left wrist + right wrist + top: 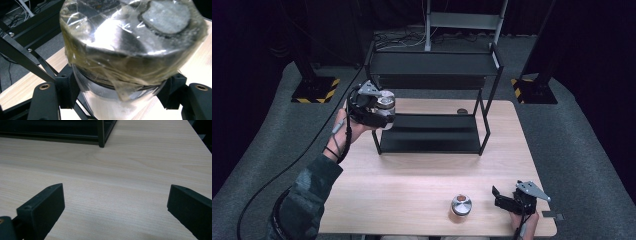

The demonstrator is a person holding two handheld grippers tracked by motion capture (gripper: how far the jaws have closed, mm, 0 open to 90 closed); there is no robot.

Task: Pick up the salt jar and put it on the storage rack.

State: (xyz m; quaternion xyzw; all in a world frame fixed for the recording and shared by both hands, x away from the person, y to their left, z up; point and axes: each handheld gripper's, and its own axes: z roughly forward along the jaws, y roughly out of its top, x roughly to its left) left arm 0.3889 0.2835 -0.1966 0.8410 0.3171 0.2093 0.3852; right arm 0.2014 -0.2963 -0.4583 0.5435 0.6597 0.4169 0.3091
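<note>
While the left tongs (pixel 379 107) clamped the film-wrapped jar (pixel 130 50) beside the black shelf (pixel 432 65), its slick glass might have slipped; the right tongs (pixel 115 202) gaped empty.

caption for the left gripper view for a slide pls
Left gripper clamped on a clear jar with a tape-wrapped metal lid, held above the wooden table beside the black shelf rack.

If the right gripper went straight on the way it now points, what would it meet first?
Probably nothing soon: the right gripper, jaws open, looks along bare table. Farther on, the first thing near that line is the front foot of the black shelf rack, though it may pass just beside it; depth is unclear.
</note>
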